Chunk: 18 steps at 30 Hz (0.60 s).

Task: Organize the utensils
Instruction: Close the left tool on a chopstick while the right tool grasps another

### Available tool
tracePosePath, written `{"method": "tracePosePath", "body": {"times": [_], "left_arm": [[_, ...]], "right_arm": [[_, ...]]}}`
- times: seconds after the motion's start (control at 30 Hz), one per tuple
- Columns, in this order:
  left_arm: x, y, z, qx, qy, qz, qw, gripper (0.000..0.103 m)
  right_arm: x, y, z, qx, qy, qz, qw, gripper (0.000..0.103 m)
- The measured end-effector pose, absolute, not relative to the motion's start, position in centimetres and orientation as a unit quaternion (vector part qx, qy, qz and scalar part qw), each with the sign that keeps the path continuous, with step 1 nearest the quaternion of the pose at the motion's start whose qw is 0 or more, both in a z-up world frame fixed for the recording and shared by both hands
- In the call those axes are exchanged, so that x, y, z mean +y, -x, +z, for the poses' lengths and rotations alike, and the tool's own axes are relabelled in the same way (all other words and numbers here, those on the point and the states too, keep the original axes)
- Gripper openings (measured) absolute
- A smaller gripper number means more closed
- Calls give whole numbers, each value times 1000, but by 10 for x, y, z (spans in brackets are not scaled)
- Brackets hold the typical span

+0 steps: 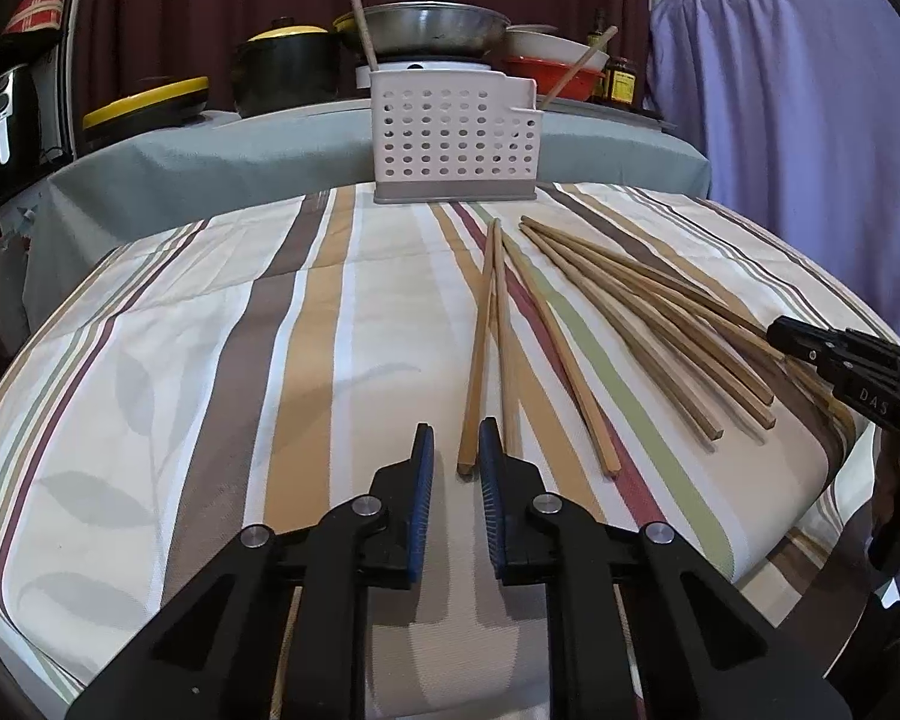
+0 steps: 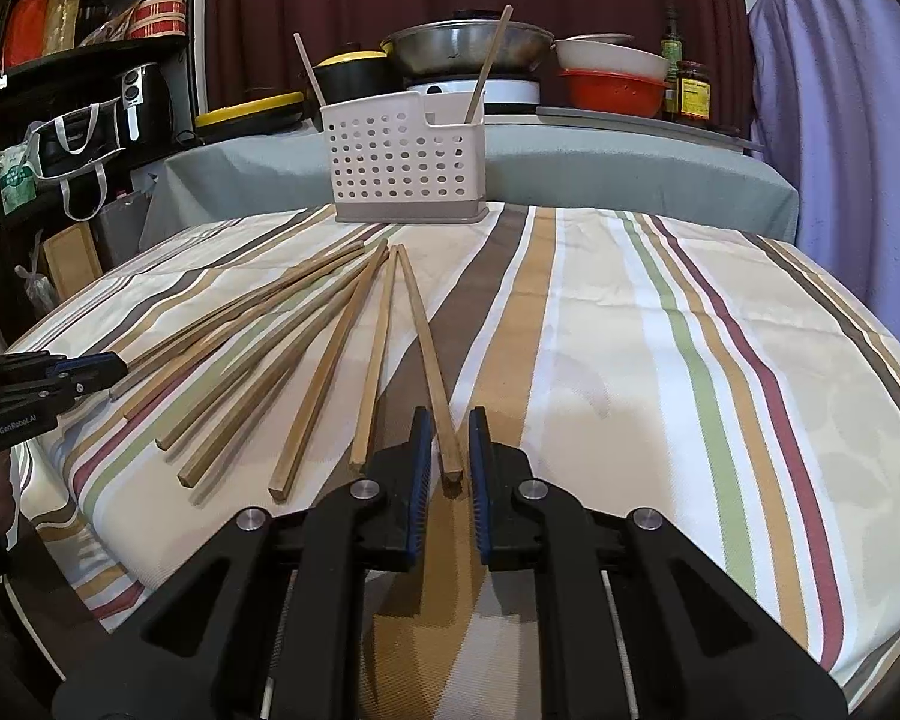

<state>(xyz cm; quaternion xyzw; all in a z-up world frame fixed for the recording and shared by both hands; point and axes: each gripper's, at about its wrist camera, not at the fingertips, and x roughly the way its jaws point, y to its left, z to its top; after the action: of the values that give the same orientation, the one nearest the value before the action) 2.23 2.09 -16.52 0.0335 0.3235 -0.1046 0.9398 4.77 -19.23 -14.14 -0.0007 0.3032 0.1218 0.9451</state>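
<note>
The striped tabletop (image 1: 198, 360) fills the whole middle of the left wrist view, and there is broad open cloth across the left half of that frame. In the right wrist view the striped cloth (image 2: 660, 360) lies bare across the right half, its edge curving away at the far right. Behind it, along the upper part of both frames, sits a grey-covered counter (image 1: 210, 156) crowded with pots and bowls.

At the far edge of the stripes, top centre, stands the white perforated utensil holder (image 1: 450, 132), upright on its grey base, with two chopsticks already leaning out of it (image 2: 489, 60).

Now the loose chopsticks (image 1: 630, 312): they lie flat on the cloth, fanned out, long axes running from the near edge toward the holder, slim tips converging near its base and square butt ends pointing at the cameras. In the right wrist view the same fan (image 2: 258, 348) spreads over the left centre of the frame.

The left gripper (image 1: 456, 456) is at bottom centre of its own view, jaws parted, with the butt end of one chopstick (image 1: 480, 348) lying between the blue pads, not pinched. The right gripper (image 2: 450, 450) is likewise spread, the end of another chopstick (image 2: 426, 360) sitting in the gap between its pads. Each gripper also peeks in at the edge of the other's view.
</note>
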Motion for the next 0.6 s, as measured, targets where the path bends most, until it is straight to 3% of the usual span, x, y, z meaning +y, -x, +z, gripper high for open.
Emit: {"method": "tracePosePath", "body": {"times": [0.13,0.27,0.6], "left_arm": [[15,-22,-166,320,-46,-110,940,16],[17,-23,-166,319,-42,-109,941,8],[16,-22,-165,317,-44,-109,941,7]], "right_arm": [[-192,-49,-143,306,1,121,944,13],[-191,-49,-145,307,1,122,944,13],[-191,-47,-147,304,3,122,945,13]]}}
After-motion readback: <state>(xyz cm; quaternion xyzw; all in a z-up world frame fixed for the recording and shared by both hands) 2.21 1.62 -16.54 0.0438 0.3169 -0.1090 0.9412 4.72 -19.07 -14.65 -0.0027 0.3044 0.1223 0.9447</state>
